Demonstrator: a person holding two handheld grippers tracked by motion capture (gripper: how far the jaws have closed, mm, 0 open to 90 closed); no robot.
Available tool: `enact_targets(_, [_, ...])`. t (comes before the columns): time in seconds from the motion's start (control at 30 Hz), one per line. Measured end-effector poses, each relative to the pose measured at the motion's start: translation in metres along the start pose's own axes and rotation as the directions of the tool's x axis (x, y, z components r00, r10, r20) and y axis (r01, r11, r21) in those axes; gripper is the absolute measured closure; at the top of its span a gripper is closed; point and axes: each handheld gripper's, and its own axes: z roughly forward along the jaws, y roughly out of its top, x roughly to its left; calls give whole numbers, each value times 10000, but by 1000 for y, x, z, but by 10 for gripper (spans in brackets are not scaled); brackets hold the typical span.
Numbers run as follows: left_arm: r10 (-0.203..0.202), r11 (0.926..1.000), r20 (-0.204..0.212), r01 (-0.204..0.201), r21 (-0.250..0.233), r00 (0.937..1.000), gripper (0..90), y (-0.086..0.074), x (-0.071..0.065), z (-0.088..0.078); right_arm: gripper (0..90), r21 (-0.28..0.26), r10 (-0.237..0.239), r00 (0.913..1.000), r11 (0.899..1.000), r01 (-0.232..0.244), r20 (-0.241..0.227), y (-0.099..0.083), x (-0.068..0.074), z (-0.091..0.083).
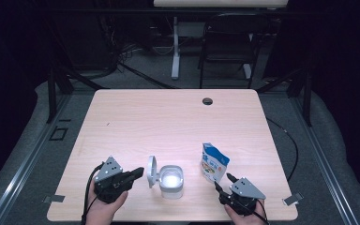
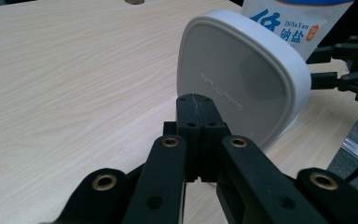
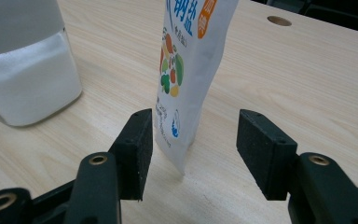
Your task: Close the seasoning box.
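Observation:
A clear container holding white powder stands near the table's front edge, its white lid swung open and upright on its left side. My left gripper is shut with nothing between its jaws, its tip just short of the lid. A blue and white salt bag stands upright to the right of the container. My right gripper is open just in front of the bag, whose lower edge stands between the fingers without touching them. The container sits to the bag's left.
The wooden table has a round cable hole near its far edge. A chair and a white table leg stand beyond it. My right gripper's black fingers also appear at the right of the left gripper view.

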Motion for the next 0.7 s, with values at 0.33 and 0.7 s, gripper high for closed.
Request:
enact_targets(0.33, [134, 9999, 4, -134, 18, 9999, 900, 4, -4, -1, 460, -32, 42, 10000, 10000, -42, -39, -1, 1, -2])
enact_targets(0.7, [304, 9995, 23, -304, 54, 9995, 900, 10, -8, 2, 460, -98, 109, 9999, 9999, -110, -71, -1, 1, -1])
